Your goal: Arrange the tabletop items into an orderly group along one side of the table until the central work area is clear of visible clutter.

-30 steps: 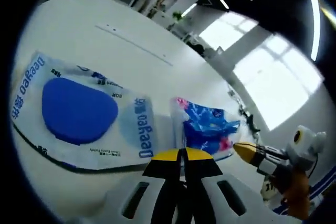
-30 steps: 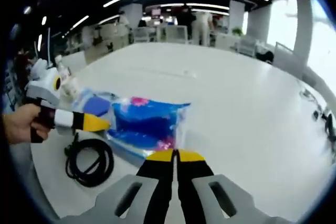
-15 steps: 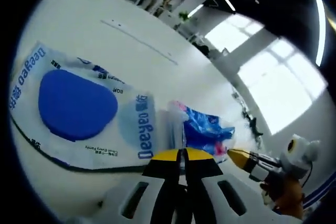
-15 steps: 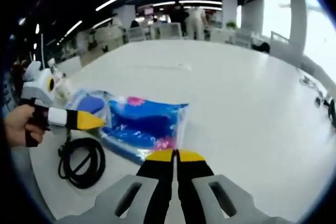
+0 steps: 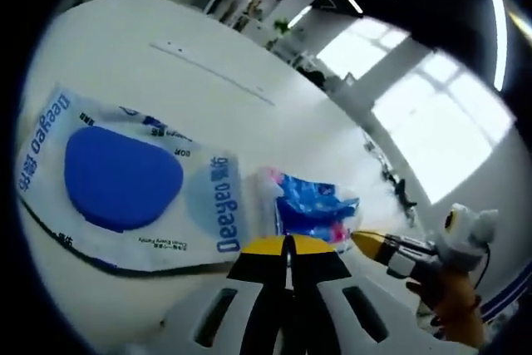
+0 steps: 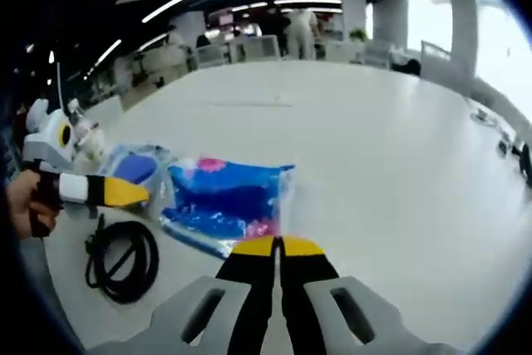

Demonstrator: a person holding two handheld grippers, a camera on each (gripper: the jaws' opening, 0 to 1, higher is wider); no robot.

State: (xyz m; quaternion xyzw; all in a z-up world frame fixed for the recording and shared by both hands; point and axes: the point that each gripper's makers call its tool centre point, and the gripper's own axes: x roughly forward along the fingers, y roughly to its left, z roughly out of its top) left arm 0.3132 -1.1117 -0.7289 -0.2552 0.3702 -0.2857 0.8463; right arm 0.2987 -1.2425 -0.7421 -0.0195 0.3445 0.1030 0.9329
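Note:
A white Deeyeo wipes pack with a blue oval lid lies flat on the white table. Right beside it lies a blue patterned tissue packet. My left gripper is shut and empty, its yellow tips low over the seam between the two packs. The right gripper comes in from the right, held by a hand. In the right gripper view the tissue packet lies just ahead of my shut right gripper, whose tips are at its near corner. The left gripper points at the packet's left edge, with the wipes pack behind.
A coiled black cable lies on the table near the left gripper. A small bottle stands at the table's edge behind it. The wide white table stretches beyond the packs, with office desks and chairs far off.
Both views have shifted slightly with the hands. The packs lie as before. Both grippers stay shut.

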